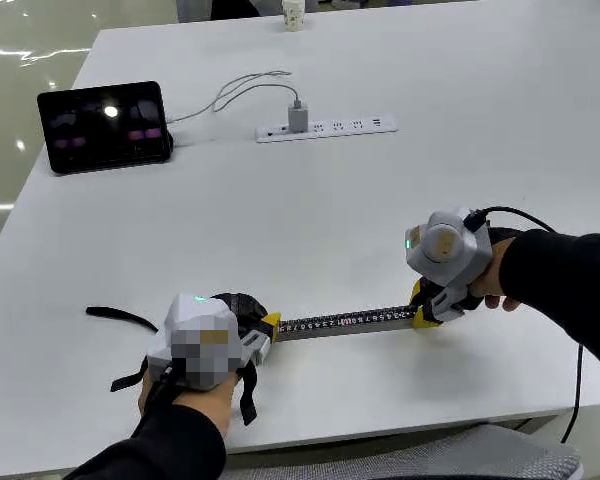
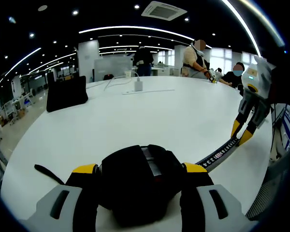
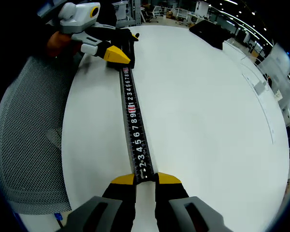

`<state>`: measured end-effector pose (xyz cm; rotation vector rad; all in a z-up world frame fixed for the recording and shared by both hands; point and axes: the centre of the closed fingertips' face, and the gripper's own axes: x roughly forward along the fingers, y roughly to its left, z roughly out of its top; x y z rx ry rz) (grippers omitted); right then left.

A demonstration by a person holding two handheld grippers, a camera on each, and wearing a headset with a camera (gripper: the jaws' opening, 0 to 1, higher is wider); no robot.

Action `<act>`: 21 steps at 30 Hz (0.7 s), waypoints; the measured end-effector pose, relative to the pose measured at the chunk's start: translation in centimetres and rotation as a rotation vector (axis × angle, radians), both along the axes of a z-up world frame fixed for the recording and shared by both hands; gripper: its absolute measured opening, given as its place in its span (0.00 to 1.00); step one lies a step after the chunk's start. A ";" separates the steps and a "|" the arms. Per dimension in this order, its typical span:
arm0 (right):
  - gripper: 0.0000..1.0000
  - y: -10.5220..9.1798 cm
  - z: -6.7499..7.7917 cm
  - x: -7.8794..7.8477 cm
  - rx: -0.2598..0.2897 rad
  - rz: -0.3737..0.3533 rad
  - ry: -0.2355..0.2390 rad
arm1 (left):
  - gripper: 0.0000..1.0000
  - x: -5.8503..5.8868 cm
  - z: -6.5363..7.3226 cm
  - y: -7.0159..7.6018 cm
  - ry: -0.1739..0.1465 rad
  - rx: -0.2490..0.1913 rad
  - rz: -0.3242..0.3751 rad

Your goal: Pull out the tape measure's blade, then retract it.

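Gripping tape measure, our left gripper; right gripper clamps blade tip. Pull-out partly done, we judge; retraction remains.

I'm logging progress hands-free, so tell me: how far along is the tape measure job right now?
Done, at least partly: the blade is drawn out of the black case, numbers showing. In hand: the left claw clamps the case and the right claw pinches the blade's tip. Left: retracting it; whether more pulling is intended, I cannot tell.
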<state>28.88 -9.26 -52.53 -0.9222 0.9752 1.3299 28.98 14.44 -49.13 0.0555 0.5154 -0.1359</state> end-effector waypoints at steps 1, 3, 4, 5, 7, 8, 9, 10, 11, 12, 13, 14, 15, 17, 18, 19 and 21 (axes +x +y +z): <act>0.11 0.0 0.0 0.0 0.000 -0.001 0.000 | 0.64 0.0 0.0 0.0 0.000 0.000 0.000; 0.11 0.1 0.0 0.0 0.003 -0.003 0.000 | 0.64 0.0 0.0 0.0 0.000 0.000 0.000; 0.11 0.2 0.0 0.0 0.004 -0.004 -0.001 | 0.64 0.0 0.0 0.0 0.001 0.000 0.000; 0.11 0.2 0.0 0.0 0.005 -0.004 -0.001 | 0.64 0.0 0.0 0.0 0.001 0.000 0.000; 0.11 0.3 0.0 0.0 0.006 -0.004 0.000 | 0.64 0.0 0.0 0.0 0.002 0.000 -0.001; 0.11 0.3 0.0 0.0 0.006 -0.004 0.000 | 0.64 0.0 0.0 -0.1 0.002 0.000 -0.001; 0.11 0.3 0.0 0.0 0.007 -0.006 0.001 | 0.64 0.0 0.0 -0.1 0.002 0.000 -0.001; 0.11 0.3 0.0 0.0 0.007 -0.006 0.001 | 0.64 0.0 0.0 -0.1 0.002 0.000 -0.001; 0.11 0.4 0.0 0.0 0.008 -0.006 0.002 | 0.64 0.0 0.0 -0.1 0.002 0.001 -0.001; 0.11 0.4 0.0 0.0 0.008 -0.006 0.002 | 0.64 0.0 0.0 -0.1 0.003 0.001 -0.001; 0.11 0.4 0.0 0.0 0.008 -0.005 0.003 | 0.64 0.0 0.0 -0.1 0.003 0.001 -0.001; 0.11 0.5 0.0 -0.1 0.008 -0.005 0.003 | 0.64 0.0 0.0 -0.1 0.003 0.001 -0.002; 0.11 0.5 0.0 -0.1 0.007 -0.005 0.003 | 0.64 0.0 0.0 -0.1 0.002 0.001 -0.002; 0.11 0.5 0.0 -0.1 0.007 -0.004 0.003 | 0.64 0.0 -0.1 -0.1 0.003 0.001 -0.002; 0.11 0.6 0.0 -0.1 0.008 -0.004 0.003 | 0.64 0.0 -0.1 -0.1 0.003 0.001 -0.002; 0.11 0.6 0.0 -0.1 0.009 -0.004 0.002 | 0.64 0.0 -0.1 -0.1 0.003 0.001 -0.002; 0.11 0.6 0.1 -0.1 0.008 -0.005 0.002 | 0.64 0.0 -0.1 -0.1 0.003 0.002 -0.002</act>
